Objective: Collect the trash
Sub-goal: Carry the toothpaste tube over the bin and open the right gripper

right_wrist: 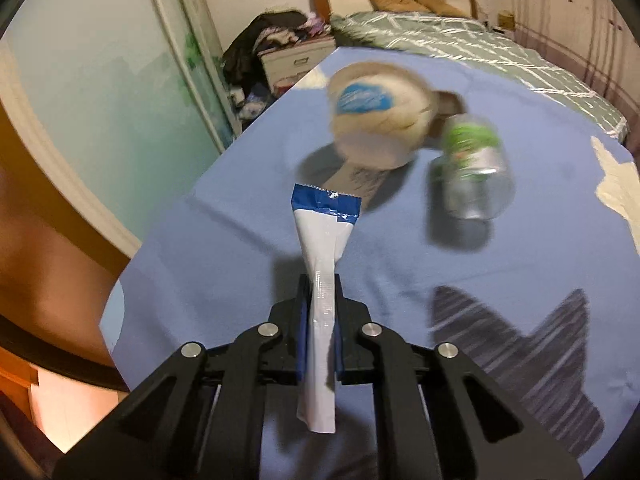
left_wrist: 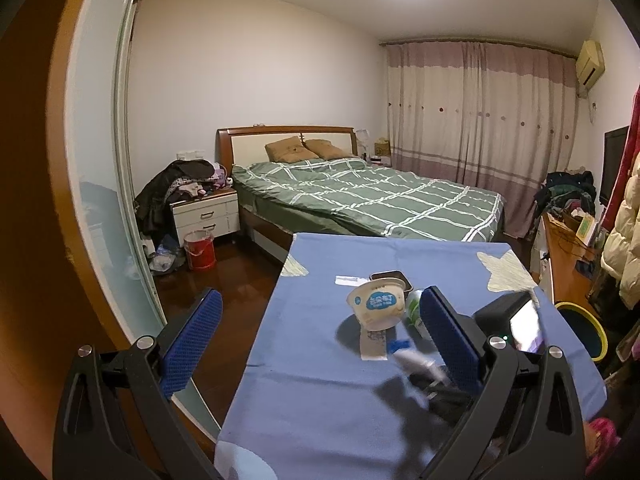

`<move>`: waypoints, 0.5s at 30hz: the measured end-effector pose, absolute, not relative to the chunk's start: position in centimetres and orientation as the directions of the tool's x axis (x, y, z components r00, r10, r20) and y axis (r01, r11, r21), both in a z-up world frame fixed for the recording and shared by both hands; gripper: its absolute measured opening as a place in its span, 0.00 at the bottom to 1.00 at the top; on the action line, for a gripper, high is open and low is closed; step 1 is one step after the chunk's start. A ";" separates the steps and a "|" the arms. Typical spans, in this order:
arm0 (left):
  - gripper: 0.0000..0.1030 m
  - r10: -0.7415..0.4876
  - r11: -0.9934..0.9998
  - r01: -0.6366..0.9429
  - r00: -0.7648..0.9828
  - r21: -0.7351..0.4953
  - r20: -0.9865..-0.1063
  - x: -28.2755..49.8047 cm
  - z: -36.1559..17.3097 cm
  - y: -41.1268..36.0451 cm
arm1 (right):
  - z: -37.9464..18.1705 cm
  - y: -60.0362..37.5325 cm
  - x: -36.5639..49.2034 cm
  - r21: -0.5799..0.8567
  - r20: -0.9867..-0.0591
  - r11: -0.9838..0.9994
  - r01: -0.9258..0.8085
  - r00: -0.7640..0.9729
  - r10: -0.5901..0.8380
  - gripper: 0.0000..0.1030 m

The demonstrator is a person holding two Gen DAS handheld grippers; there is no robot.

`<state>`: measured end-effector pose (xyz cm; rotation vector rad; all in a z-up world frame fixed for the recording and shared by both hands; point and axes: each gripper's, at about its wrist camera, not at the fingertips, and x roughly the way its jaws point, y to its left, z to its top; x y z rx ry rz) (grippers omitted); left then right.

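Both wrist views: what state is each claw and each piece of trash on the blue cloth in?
Right claw: shut on wrapper.
Wrapper: pinched, lifted off the cloth.
Left claw: open, empty.
Paper cup: tipped over.
Plastic bottle: lying on its side.
Black tray: upright behind the cup.

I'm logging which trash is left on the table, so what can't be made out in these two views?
- Cup print: motion-blurred in the right wrist view, too small in the left.
- Bottle: mostly hidden behind the left gripper's finger in the left view.
- Bin contents: blocked by its rim.
- Wrapper's middle: covered by the right gripper's fingers.
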<state>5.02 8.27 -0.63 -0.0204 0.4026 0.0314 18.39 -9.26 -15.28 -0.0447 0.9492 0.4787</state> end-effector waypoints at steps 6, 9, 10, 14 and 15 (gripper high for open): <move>0.95 -0.006 1.000 0.001 0.908 -0.012 -0.419 6.2 -1.7 6.8 | -14.0 -18.1 18.9 0.184 -0.757 0.955 -0.234 0.586 0.289 0.09; 0.95 -0.028 1.000 0.022 0.897 -0.017 -0.442 7.1 -2.5 5.6 | -13.8 -24.5 19.3 0.180 -0.756 0.979 -0.091 0.624 0.197 0.09; 0.95 -0.037 0.999 0.032 0.890 -0.018 -0.454 7.6 -2.9 5.1 | -13.9 -28.0 19.3 0.172 -0.760 0.985 -0.012 0.635 0.140 0.09; 0.95 -0.059 0.998 0.057 0.872 -0.019 -0.486 9.2 -4.2 3.5 | -14.3 -36.6 18.6 0.152 -0.765 0.973 0.176 0.644 0.002 0.10; 0.95 -0.065 0.998 0.063 0.867 -0.021 -0.493 9.6 -4.4 2.9 | -14.5 -38.9 18.5 0.147 -0.767 0.962 0.228 0.640 -0.034 0.10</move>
